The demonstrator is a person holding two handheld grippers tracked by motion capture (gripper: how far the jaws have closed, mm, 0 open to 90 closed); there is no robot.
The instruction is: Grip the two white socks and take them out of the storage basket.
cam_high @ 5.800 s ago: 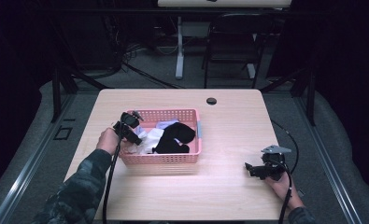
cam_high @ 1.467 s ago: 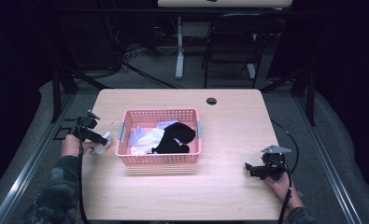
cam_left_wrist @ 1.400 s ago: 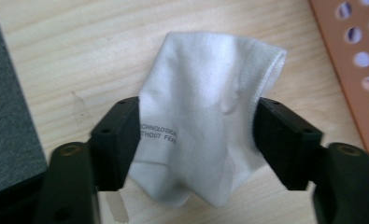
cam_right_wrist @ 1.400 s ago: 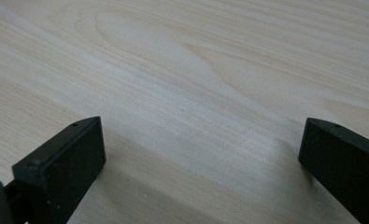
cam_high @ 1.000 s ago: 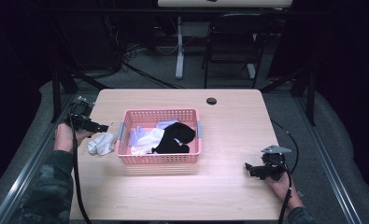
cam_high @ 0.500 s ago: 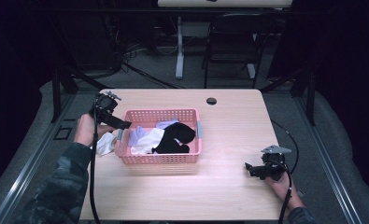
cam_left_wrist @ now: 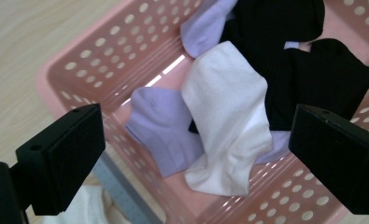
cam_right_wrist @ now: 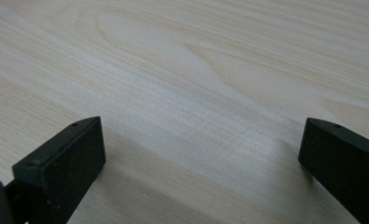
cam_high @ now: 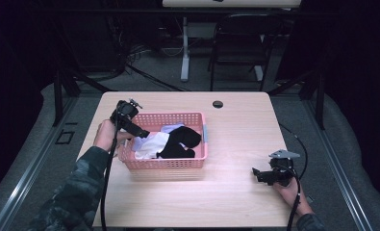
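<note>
Sorting socks out of a basket, early stage. The left claw (cam_high: 142, 132) hangs over the near-left corner of the pink basket (cam_high: 164, 164), jaws spread wide and holding nothing. Directly ahead of it, between the jaws in the left gripper view, lies a white sock (cam_left_wrist: 229, 116) draped across a lilac sock (cam_left_wrist: 166, 128); beyond these, toward the far wall of the basket, lie black socks (cam_left_wrist: 313, 70) and 1 more lilac sock (cam_left_wrist: 205, 28). Behind and below the left claw, outside the basket wall, a scrap of white cloth (cam_left_wrist: 86, 207) rests on the desk (cam_high: 245, 125); it appears to be 1 item already taken out, though too little of it shows to be sure. Judged from this, at most 1 piece is removed and at least 5 remain inside, so most of the work is left. The white sock is the likeliest next pick.

Pose: the left forearm, in a camouflage sleeve, reaches forward along the basket's left side, the hand (cam_high: 103, 135) raised and the claw tipped down and inward. The right claw (cam_high: 256, 173) rests low on the bare desk, well apart from the basket, jaws wide and empty, pointing toward the basket side; the right hand (cam_high: 288, 190) grips it from behind.
</note>
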